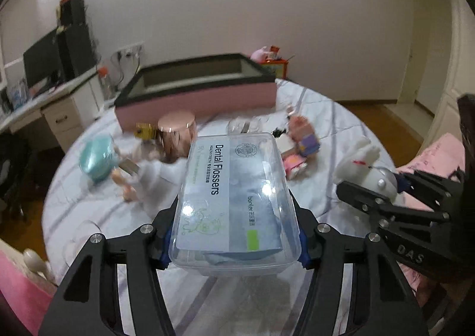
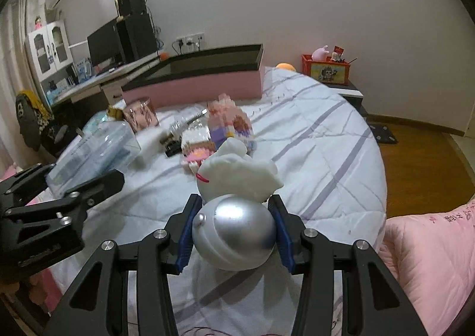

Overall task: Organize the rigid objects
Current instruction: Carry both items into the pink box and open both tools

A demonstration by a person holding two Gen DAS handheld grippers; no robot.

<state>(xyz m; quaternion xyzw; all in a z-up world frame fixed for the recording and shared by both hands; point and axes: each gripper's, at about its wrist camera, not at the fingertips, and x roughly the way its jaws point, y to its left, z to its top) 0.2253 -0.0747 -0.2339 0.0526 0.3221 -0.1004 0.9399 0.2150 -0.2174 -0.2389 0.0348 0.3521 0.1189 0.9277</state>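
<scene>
A clear plastic box of dental flossers [image 1: 234, 187] sits lifted above the bed between the blue pads of my left gripper [image 1: 234, 235], which is shut on its two long sides. My right gripper [image 2: 234, 217] is shut on a toy with a silver ball base and a white rabbit-like top [image 2: 237, 169]. In the right wrist view the left gripper [image 2: 74, 175] and its box [image 2: 98, 151] are at the left. In the left wrist view the right gripper [image 1: 392, 187] with the toy [image 1: 359, 154] is at the right. A pink storage bin with a black rim [image 1: 196, 98] stands open at the far side of the bed.
On the striped bedspread [image 2: 311, 143] lie a rose-gold lidded jar [image 1: 176, 134], a teal case [image 1: 98, 157], a small doll [image 1: 127, 184] and block figures [image 2: 228, 122]. A desk with a monitor [image 2: 104, 47] is at the left, a red crate [image 2: 326, 70] at the back right, a pink quilt [image 2: 430, 252] near right.
</scene>
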